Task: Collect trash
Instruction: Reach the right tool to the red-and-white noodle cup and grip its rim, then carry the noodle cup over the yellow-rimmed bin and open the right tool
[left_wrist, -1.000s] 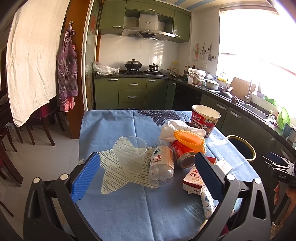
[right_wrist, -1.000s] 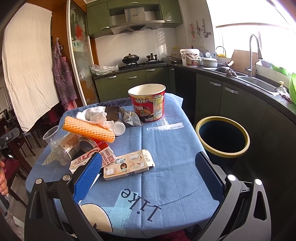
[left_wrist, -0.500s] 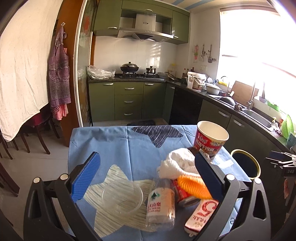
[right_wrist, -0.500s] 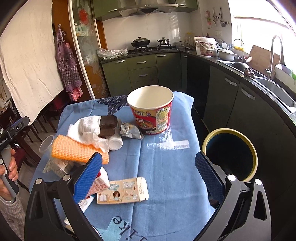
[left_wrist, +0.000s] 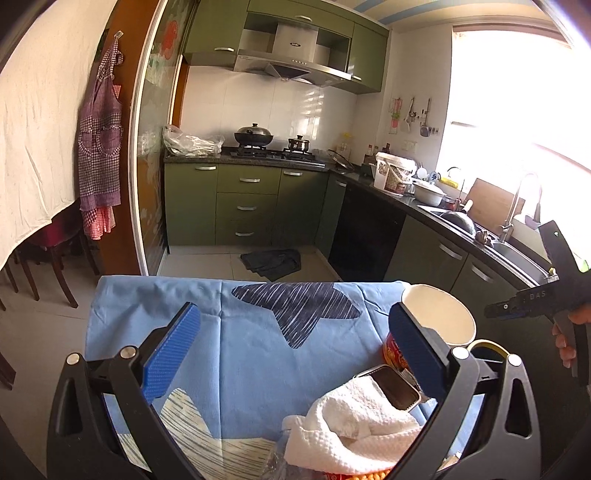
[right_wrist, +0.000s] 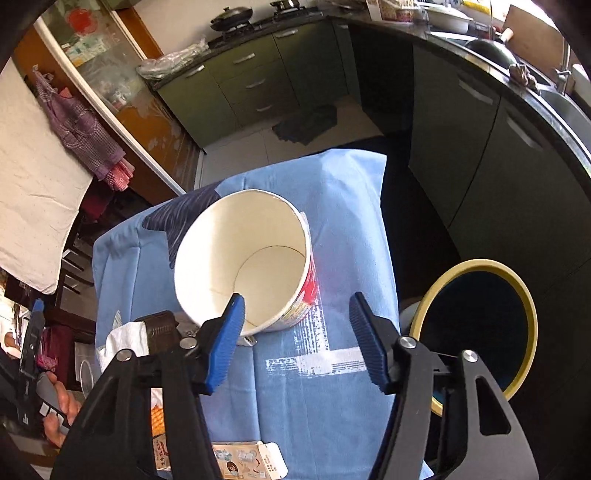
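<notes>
My right gripper (right_wrist: 295, 332) points steeply down at the instant noodle cup (right_wrist: 243, 258), fingers closing. The left blue finger (right_wrist: 227, 343) is over the cup's near rim and the right one is outside it, not yet pressing. This view alone shows the cup's bare white inside, the yellow-rimmed trash bin (right_wrist: 480, 328) on the floor just right of the table (right_wrist: 332, 406), and a small carton (right_wrist: 247, 459) at the near edge. My left gripper (left_wrist: 291, 354) hangs wide open over the blue cloth, nothing between its fingers. Only its view shows the white towel (left_wrist: 354, 424) draped against a dark tin (left_wrist: 393, 384), with the cup behind the right finger.
</notes>
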